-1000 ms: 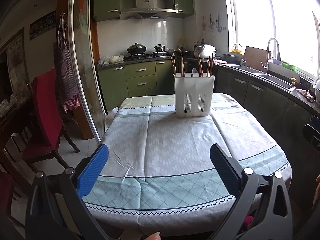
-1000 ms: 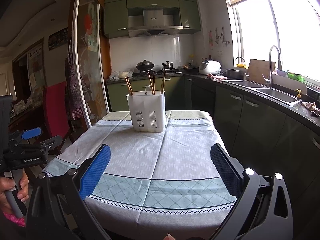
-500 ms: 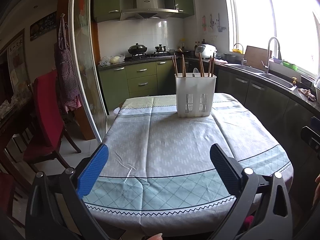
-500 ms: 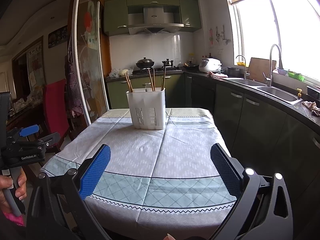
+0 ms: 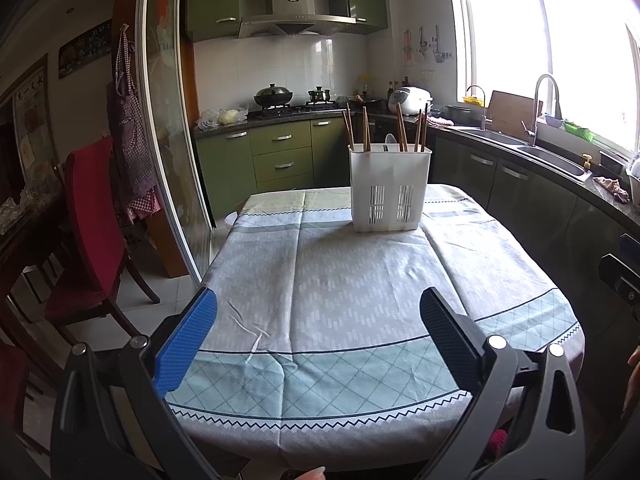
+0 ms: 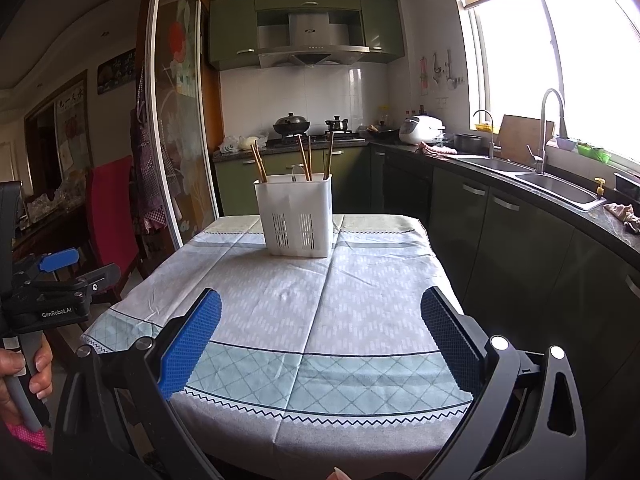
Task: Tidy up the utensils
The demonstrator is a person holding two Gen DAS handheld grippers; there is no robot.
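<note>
Indoors, kitchen: patterned tablecloth [image 5: 360, 280], white utensil holder [image 5: 390, 188] at far end; both fingers wide apart, empty.

Utensil holder at the far end of the table, both grippers back at the near edge.
The utensil holder [image 5: 390, 188] stands upright on the table [image 5: 360, 280], chopsticks [image 5: 401, 128] in it. Left gripper [image 5: 316, 340] and right gripper [image 6: 320, 340] hang side by side, well short of it. Behind: the stove [image 5: 296, 109]. Right: the sink [image 5: 556, 160]. Left: a chair [image 5: 92, 224].
</note>
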